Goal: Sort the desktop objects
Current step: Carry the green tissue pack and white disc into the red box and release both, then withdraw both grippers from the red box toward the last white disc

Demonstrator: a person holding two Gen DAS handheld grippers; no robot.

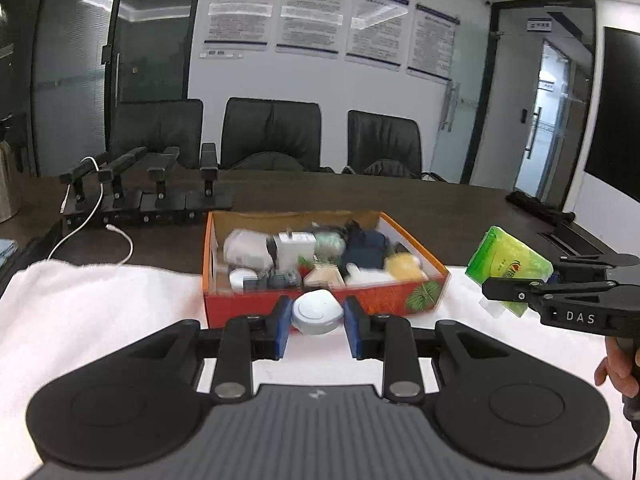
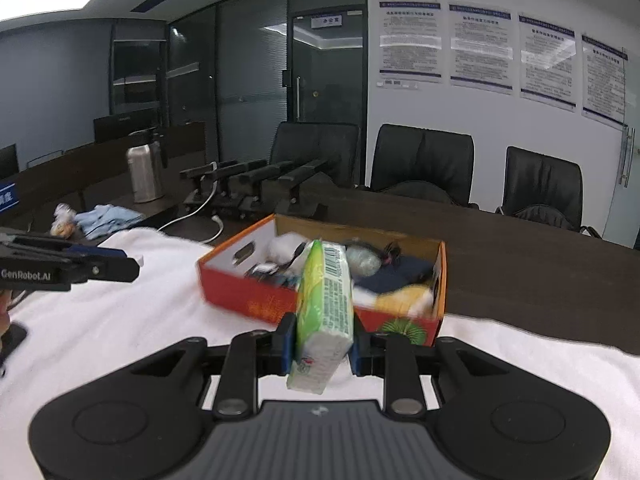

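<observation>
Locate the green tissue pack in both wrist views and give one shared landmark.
Left wrist view: green tissue pack at the right edge, clamped in the right hand-held gripper.
Right wrist view: bottom centre, upright between the blue pads.
Shared landmark: orange box on the white cloth.

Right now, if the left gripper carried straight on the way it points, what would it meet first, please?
Probably the orange box: the left gripper, shut on a white round case, points at its near wall, though depth is unclear.
</observation>
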